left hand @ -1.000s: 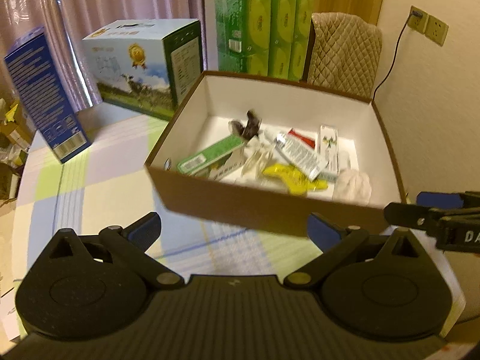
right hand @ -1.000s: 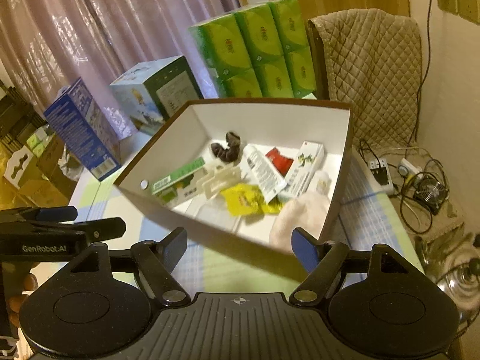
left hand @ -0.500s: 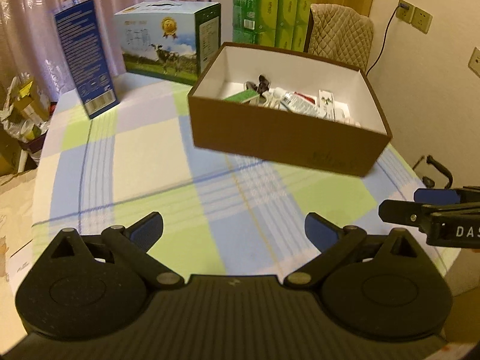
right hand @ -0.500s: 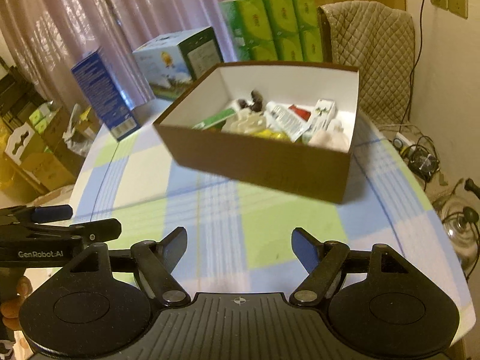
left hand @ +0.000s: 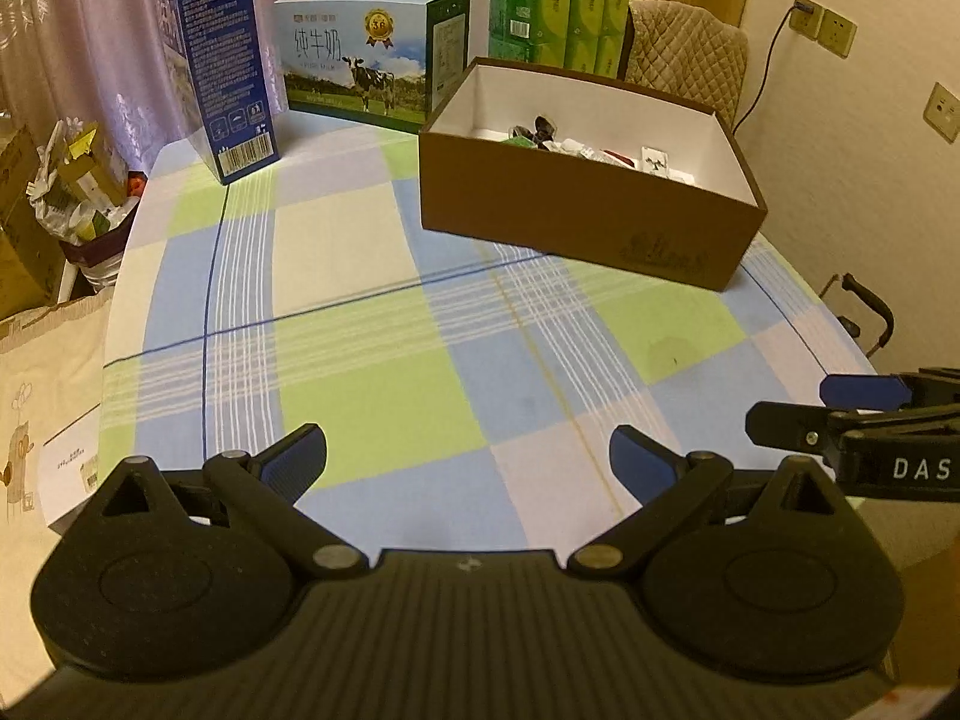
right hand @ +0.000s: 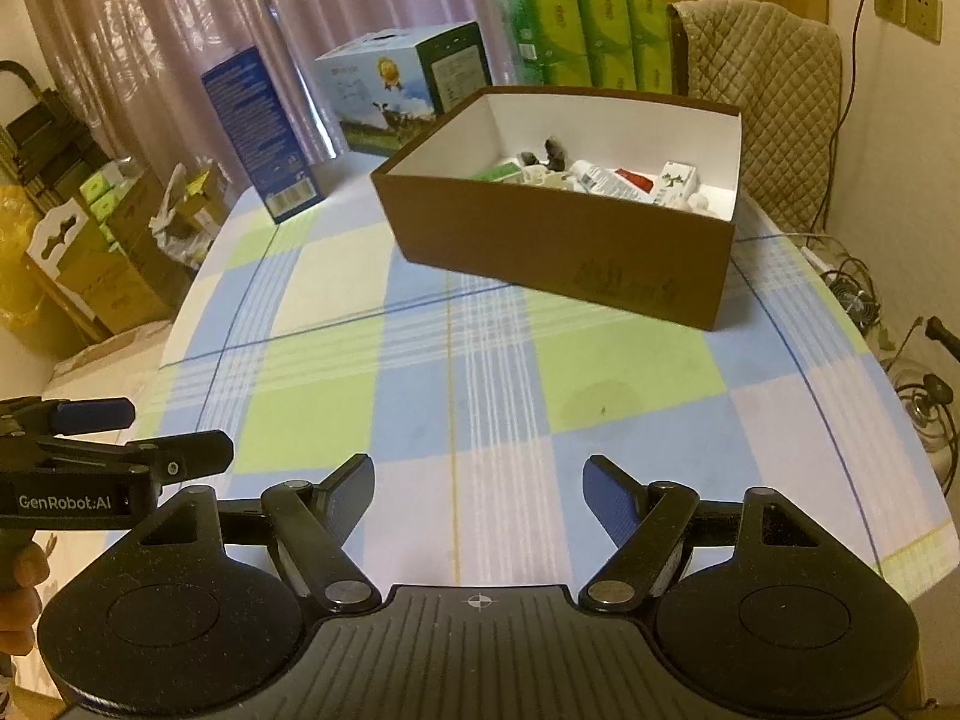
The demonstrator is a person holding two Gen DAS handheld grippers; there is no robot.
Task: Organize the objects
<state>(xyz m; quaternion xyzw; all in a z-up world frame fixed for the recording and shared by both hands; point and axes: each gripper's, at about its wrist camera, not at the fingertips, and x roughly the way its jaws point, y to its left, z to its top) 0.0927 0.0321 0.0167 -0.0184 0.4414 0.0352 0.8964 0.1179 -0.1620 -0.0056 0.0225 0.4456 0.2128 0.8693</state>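
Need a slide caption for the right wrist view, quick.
Open right gripper hovers over the checked tablecloth, facing a brown box filled with small items.

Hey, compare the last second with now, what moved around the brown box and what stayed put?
Both tools pulled back from the brown box: a second ago they hung close over its open top, now the left tool and right tool sit well short of it above the checked tablecloth. Neither took hold of or released anything; both stayed open and empty. The box and its contents, the milk carton and blue box stayed put.

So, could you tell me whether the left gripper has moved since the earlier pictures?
Yes. The left gripper has pulled back from the brown box, which now looks farther away.
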